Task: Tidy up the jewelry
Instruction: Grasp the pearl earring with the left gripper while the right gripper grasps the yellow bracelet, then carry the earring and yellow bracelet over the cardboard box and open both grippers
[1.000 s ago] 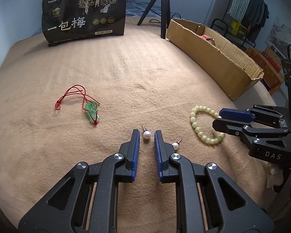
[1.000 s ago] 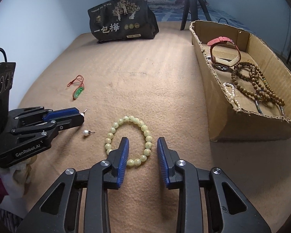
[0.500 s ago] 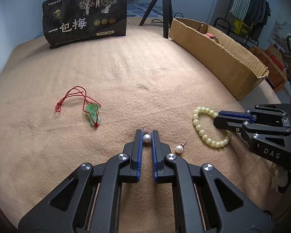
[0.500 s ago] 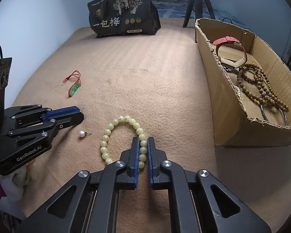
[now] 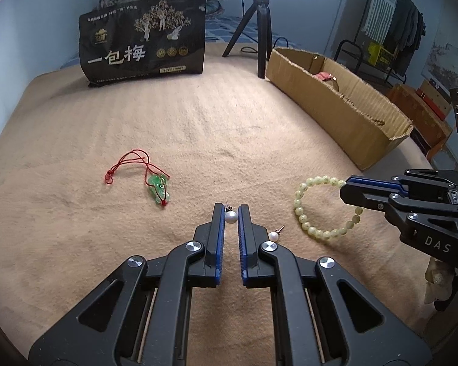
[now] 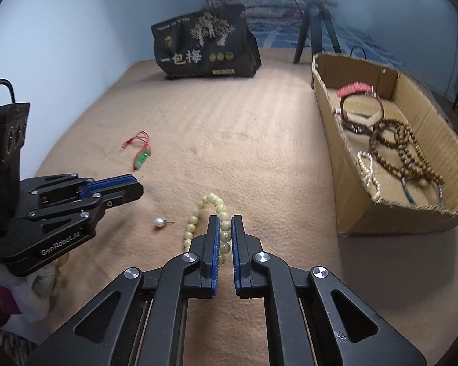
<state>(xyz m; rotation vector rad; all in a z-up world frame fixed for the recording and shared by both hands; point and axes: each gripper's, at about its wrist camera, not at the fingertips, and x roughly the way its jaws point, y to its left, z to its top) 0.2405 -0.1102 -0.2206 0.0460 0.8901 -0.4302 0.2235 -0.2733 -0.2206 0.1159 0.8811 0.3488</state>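
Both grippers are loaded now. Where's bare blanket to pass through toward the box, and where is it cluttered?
Free: the wide blanket stretch between the black bag, the green pendant and the cardboard box. Crowded: around the left gripper with its pearl earring, the loose earring and the right gripper's bead bracelet.

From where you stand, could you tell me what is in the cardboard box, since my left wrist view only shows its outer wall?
Observer: In the cardboard box, a long string of brown wooden beads lies on the floor.
Operator: Thank you. Is anything else in there?
Observer: Yes, a watch with a red strap sits at the far end.
Operator: Is the right gripper truly holding the bracelet?
Observer: Yes, the right gripper is shut on one side of the pale green bead bracelet.
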